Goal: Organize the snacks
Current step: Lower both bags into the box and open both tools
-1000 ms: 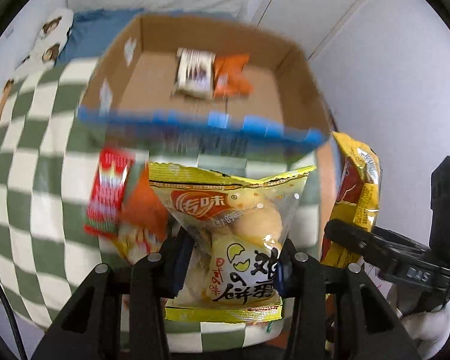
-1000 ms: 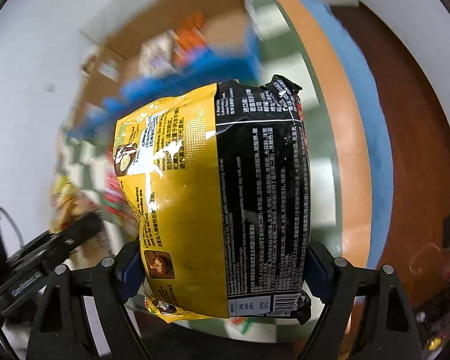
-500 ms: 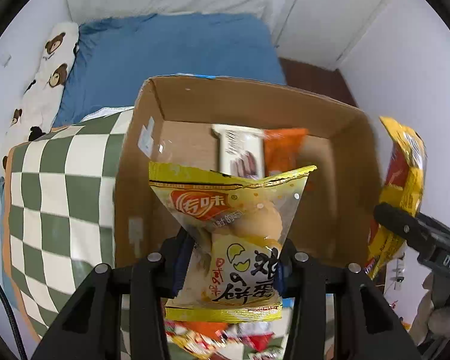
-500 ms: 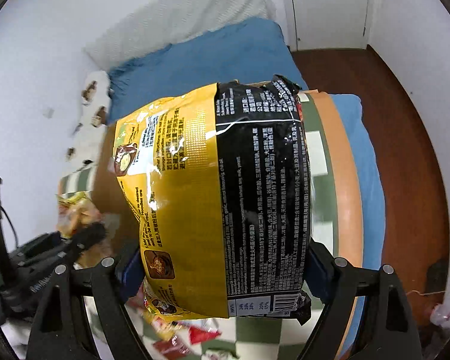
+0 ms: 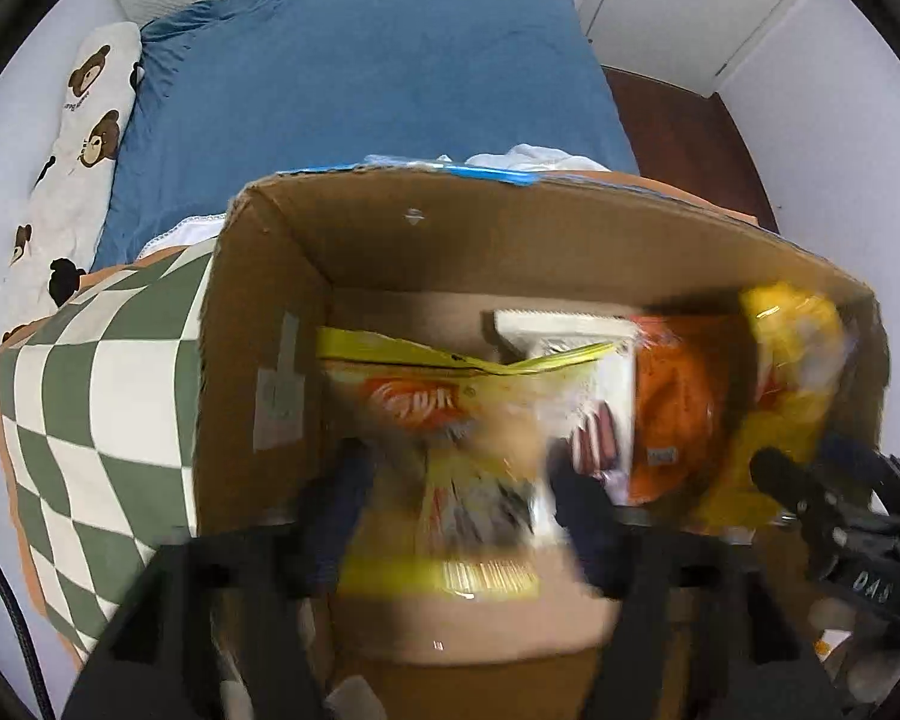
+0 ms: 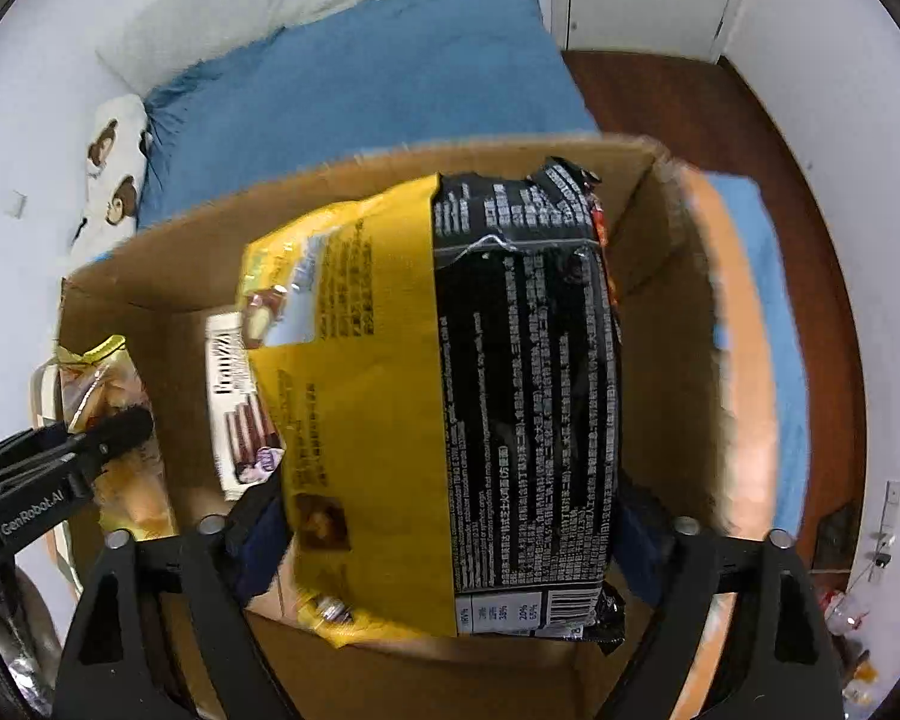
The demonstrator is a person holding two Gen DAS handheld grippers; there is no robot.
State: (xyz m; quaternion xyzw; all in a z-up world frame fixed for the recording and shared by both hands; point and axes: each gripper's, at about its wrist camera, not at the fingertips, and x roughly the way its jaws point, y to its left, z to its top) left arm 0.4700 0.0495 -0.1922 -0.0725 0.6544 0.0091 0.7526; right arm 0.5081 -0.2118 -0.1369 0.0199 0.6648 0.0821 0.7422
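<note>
Cardboard box (image 5: 570,240) with white packet (image 5: 570,372), orange packet (image 5: 678,396); both claws opening, snack bags between.

"GenRobot.AI" stood in pale letters on the black body of the left gripper (image 6: 60,456), at the near left of the right wrist view. On the right gripper (image 5: 834,492), at the near right of the left wrist view, only "DAS" could be read. The print on the yellow-and-black packet (image 6: 438,408) and on the yellow snack bag (image 5: 450,420) was too small or blurred to read.
</note>
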